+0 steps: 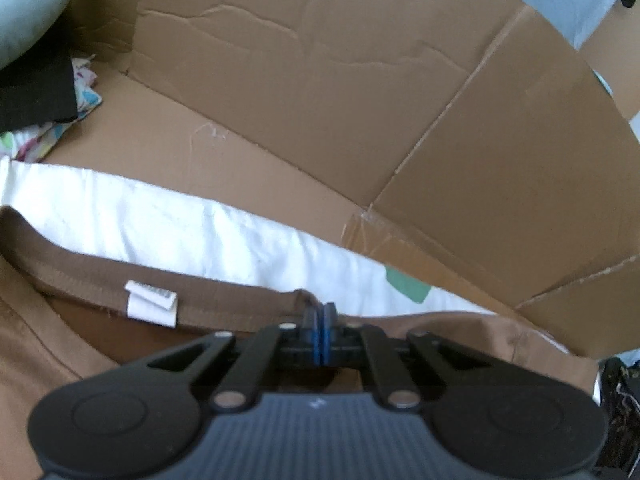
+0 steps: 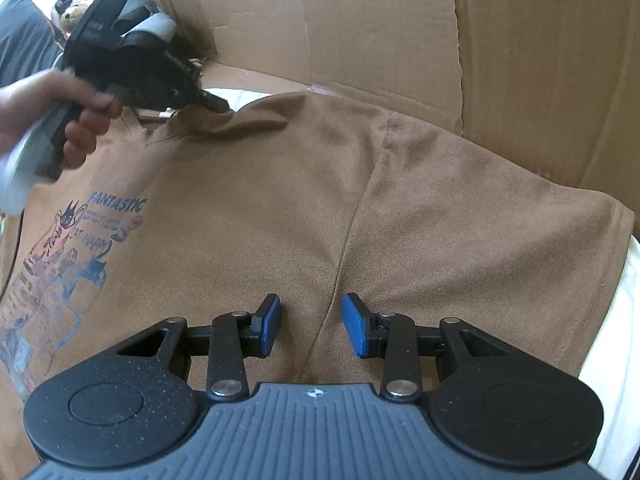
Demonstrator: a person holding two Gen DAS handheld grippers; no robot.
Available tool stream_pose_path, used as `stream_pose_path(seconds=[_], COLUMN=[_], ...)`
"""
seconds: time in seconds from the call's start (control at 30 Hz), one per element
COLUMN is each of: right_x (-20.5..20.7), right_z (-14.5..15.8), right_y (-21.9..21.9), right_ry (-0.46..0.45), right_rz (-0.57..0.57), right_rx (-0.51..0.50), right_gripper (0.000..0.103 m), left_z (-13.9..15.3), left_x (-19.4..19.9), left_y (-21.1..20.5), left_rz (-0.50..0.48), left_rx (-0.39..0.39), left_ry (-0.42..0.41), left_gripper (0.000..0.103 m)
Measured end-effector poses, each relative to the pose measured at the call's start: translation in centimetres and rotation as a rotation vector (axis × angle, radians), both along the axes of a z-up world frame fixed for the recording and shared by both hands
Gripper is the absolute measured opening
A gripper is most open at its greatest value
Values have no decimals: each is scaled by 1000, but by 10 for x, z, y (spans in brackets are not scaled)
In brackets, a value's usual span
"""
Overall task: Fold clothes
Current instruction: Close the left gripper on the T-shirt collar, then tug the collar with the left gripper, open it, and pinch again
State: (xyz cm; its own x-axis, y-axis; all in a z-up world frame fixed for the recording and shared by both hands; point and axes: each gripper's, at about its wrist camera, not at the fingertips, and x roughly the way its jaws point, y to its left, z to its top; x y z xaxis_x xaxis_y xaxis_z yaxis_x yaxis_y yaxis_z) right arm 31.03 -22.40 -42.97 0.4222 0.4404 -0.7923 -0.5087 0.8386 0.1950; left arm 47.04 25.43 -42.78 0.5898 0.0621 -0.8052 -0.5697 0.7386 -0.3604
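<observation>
A brown T-shirt point(image 2: 280, 184) with a blue cartoon print point(image 2: 76, 256) lies flat, front up, on a white sheet. Its ribbed collar point(image 1: 224, 300) carries a white label point(image 1: 152, 304). My left gripper point(image 1: 320, 312) is shut on the collar's right end, the blue pads pressed together with the cloth pinched between them. The right wrist view shows that same gripper point(image 2: 218, 104) in a person's hand point(image 2: 76, 120) at the neckline. My right gripper point(image 2: 312, 316) hovers open over the armpit seam point(image 2: 352, 232), its blue pads point(image 2: 356, 324) apart and nothing between them.
Flattened cardboard point(image 1: 320, 100) stands up as a wall behind the shirt. The white sheet point(image 1: 180, 224) shows beyond the collar and at the right point(image 2: 612, 320). A pile of dark and patterned clothes point(image 1: 44, 96) sits at the far left.
</observation>
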Motion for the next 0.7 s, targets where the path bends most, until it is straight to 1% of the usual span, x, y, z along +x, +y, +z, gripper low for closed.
stream_pose_path(seconds=[0.07, 0.13, 0.2, 0.33, 0.4, 0.43, 0.57, 0.7], right_x=[6, 14, 27, 57, 72, 78, 99, 111], right_z=[7, 15, 23, 36, 38, 39, 38, 39], right_y=[2, 5, 10, 22, 30, 34, 49, 59], right_ry=[-2, -25, -53, -96, -112, -117, -126, -137], right_rz=[-7, 2, 12, 18, 17, 16, 20, -1], right_rx=[0, 6, 1, -7, -8, -8, -17, 2], right_gripper=[42, 42, 42, 42, 42, 42, 42, 42], left_z=[0, -3, -6, -10, -12, -13, -14, -14], left_x=[-4, -3, 1, -3, -4, -5, -8, -12], left_y=[1, 6, 3, -1, -3, -4, -9, -13], left_rz=[8, 7, -16, -74, -110, -128, -199, -260], left_rx=[-7, -13, -10, 3, 13, 21, 52, 75], left_ry=[-13, -23, -25, -22, -20, -16, -4, 1], left_gripper=[5, 7, 8, 7, 4, 2, 1, 1])
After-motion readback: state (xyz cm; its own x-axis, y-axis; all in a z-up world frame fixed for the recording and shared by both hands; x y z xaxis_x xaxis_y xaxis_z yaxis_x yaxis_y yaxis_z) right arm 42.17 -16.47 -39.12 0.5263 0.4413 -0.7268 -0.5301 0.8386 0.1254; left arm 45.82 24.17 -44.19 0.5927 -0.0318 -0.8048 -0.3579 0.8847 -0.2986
